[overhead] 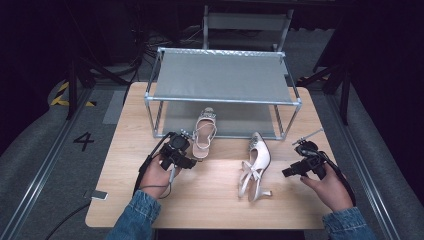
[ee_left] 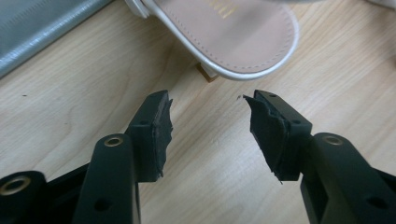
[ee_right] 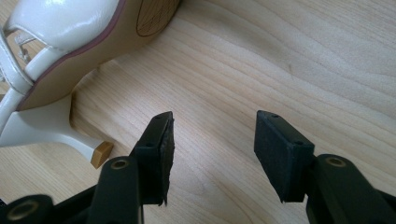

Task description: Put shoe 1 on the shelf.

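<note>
Looks like the left gripper (overhead: 186, 150), jaws apart and empty, is lined up behind the heel of the upright sandal (overhead: 204, 131) by the rack's (overhead: 223, 100) front edge to grab it, while the right gripper (overhead: 289, 171) waits open beside the tipped-over sandal (overhead: 255, 166) mid-table.

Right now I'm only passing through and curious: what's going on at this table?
A person is working on a pair of white heeled sandals with a gripper in each hand. The left gripper, jaws open, sits at the heel of the upright sandal in front of the shoe rack. The right gripper, also open, waits beside the sandal lying on its side. Neither sandal is held.
</note>
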The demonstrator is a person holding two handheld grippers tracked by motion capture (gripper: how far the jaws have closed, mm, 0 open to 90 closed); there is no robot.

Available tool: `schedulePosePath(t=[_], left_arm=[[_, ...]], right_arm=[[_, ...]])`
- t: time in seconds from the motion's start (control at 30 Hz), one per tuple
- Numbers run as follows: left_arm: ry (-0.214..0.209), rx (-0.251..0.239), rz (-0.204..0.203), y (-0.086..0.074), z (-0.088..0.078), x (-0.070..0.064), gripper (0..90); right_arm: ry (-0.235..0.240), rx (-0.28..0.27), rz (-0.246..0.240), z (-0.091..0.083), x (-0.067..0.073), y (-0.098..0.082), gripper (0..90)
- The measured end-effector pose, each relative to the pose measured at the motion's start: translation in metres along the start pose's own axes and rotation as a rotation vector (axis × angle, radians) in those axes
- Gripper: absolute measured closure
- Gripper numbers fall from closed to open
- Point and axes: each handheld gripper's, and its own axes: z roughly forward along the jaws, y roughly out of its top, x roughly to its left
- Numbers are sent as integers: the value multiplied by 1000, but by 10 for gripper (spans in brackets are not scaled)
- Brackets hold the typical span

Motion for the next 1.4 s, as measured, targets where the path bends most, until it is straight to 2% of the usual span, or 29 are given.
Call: schedulePosePath(t=[0.1, 0.13, 0.33, 0.4, 0.47, 0.57, 0.67, 0.7, 0.77, 0.8, 0.83, 0.9, 0.93, 0.97, 1.0, 1.03, 1.07, 1.1, 1.13, 1.2, 1.23, 1.27, 1.4], left_arm=[[19, -11, 4, -1, 10, -1, 517], [28, -29, 13, -1, 12, 0, 531], [3, -48, 10, -2, 26, -1, 537], [8, -54, 32, -2, 32, -2, 533], [18, -57, 20, -2, 35, -3, 519], [8, -63, 10, -1, 37, -2, 513], [34, -102, 9, 0, 38, -3, 512], [40, -125, 24, 1, 38, -3, 512], [57, -136, 43, 2, 40, -5, 510], [76, -149, 78, 4, 42, -7, 510], [81, -156, 90, 4, 43, -8, 521], [78, -166, 96, 5, 44, -10, 582], [90, -174, 98, 5, 44, -13, 618], [87, -183, 99, 6, 43, -14, 618], [57, -204, 92, 7, 40, -14, 632], [44, -221, 84, 8, 37, -14, 685], [55, -237, 89, 9, 34, -14, 725], [57, -257, 67, 10, 30, -15, 746], [45, -270, 64, 11, 29, -14, 748], [13, -264, 29, 13, 28, -9, 757], [13, -264, 29, 13, 28, -9, 759], [-6, -263, 19, 14, 29, -7, 759], [-9, -267, 3, 20, 28, -10, 760]], right_arm=[[0, -4, 4, -1, 0, -1, 478], [-2, -4, 2, -1, 0, -1, 478], [-2, -4, 6, -2, 0, -3, 476], [-2, -2, 4, -2, 0, -3, 475], [-4, -3, 7, -2, 0, -4, 473], [-4, -2, 7, -2, -1, -4, 471], [-2, 0, 8, 0, 0, -5, 470], [-3, 5, 5, 0, 0, -5, 469], [-2, 9, 3, 0, 0, -6, 464], [-4, 10, 3, 1, 0, -6, 463], [-6, 10, 4, 0, 0, -7, 463], [-7, 8, 6, 0, 0, -7, 463], [-7, 7, 6, -1, 0, -8, 463], [-7, 7, 6, -1, 0, -8, 463], [-7, 6, 7, -1, -1, -9, 463], [-7, 6, 10, -2, -1, -10, 463], [-8, 6, 11, -2, -2, -10, 463], [-9, 6, 15, -2, -3, -12, 461], [-10, 6, 17, -2, -3, -13, 461], [-13, 4, 20, -3, -4, -14, 461], [-13, 4, 20, -3, -4, -14, 461], [-12, 2, 26, -5, -5, -17, 460], [-13, -2, 32, -6, -7, -19, 460]])
